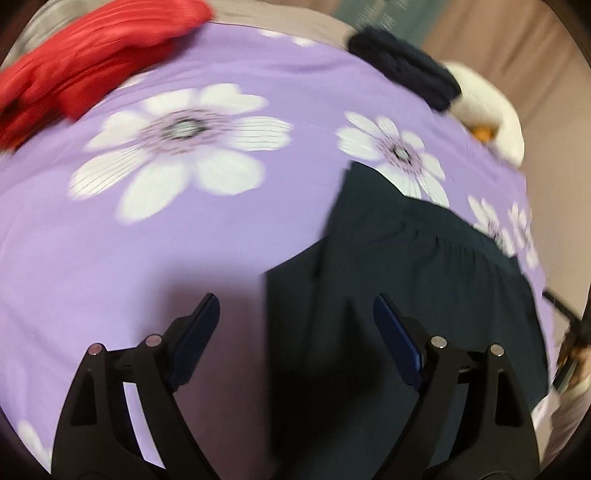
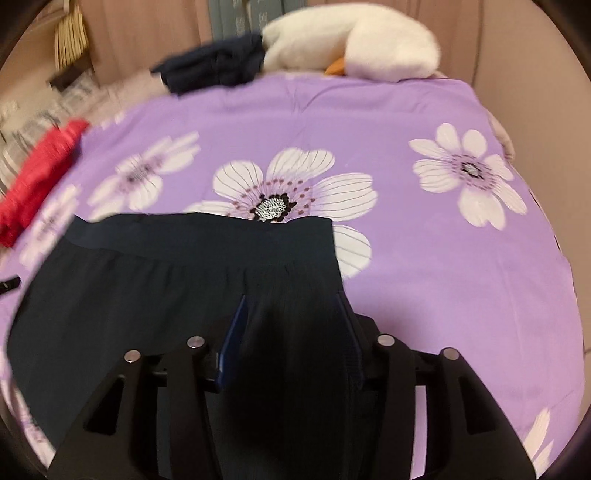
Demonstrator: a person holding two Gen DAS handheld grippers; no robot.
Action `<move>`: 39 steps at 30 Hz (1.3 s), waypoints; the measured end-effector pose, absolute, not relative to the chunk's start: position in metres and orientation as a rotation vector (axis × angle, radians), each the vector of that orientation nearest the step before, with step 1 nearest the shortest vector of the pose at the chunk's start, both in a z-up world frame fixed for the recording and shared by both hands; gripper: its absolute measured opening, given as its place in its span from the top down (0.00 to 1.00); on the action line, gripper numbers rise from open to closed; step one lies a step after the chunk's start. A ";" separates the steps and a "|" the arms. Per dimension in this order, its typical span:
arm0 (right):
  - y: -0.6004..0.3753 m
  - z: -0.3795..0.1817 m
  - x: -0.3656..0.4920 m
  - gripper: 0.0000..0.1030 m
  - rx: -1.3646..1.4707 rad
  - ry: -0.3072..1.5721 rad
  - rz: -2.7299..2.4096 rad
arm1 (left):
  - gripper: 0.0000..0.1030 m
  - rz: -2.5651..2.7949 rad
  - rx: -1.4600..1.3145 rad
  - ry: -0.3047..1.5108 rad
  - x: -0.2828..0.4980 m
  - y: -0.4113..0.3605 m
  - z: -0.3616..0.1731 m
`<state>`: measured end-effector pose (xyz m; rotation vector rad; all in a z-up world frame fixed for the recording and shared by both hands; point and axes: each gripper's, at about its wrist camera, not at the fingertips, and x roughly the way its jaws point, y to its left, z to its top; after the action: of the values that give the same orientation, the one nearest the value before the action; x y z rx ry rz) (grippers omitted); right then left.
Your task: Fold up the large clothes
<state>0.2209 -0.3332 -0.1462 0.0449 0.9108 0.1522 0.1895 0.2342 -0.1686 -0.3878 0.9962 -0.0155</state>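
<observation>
- Your left claw [image 1: 295,314] gapes wide over the bed [image 1: 110,240], holding nothing.
- Your right claw [image 2: 291,314] stands half-open, with dark ribbed fabric between its pads.
- The skirt [image 2: 147,277], waistband gathered, lies flat on the purple floral sheet.

No writing, label, brand, number or sign can be read in either view. Far beyond the right claw [image 2: 291,306], a grey-green panel [image 2: 236,18] against the wall carries pale marks that might be print, too blurred to make out; the same panel [image 1: 391,18] shows far ahead of the left claw [image 1: 295,306], equally illegible.
</observation>
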 end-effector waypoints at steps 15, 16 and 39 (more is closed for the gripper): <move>-0.382 -0.151 0.076 0.52 0.334 0.892 0.171 | 0.18 -0.214 -0.639 0.970 0.075 0.247 -0.189; -0.385 -0.153 0.069 0.52 0.360 0.891 0.164 | 0.18 -0.222 -0.645 0.967 0.074 0.246 -0.189; -0.363 -0.174 0.053 0.93 0.253 0.937 0.224 | 0.74 -0.236 -0.570 1.020 0.078 0.238 -0.197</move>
<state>0.0529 -0.3631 -0.1741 0.2525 0.9368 0.2241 0.0778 0.2375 -0.1965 -0.5700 1.0197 -0.2364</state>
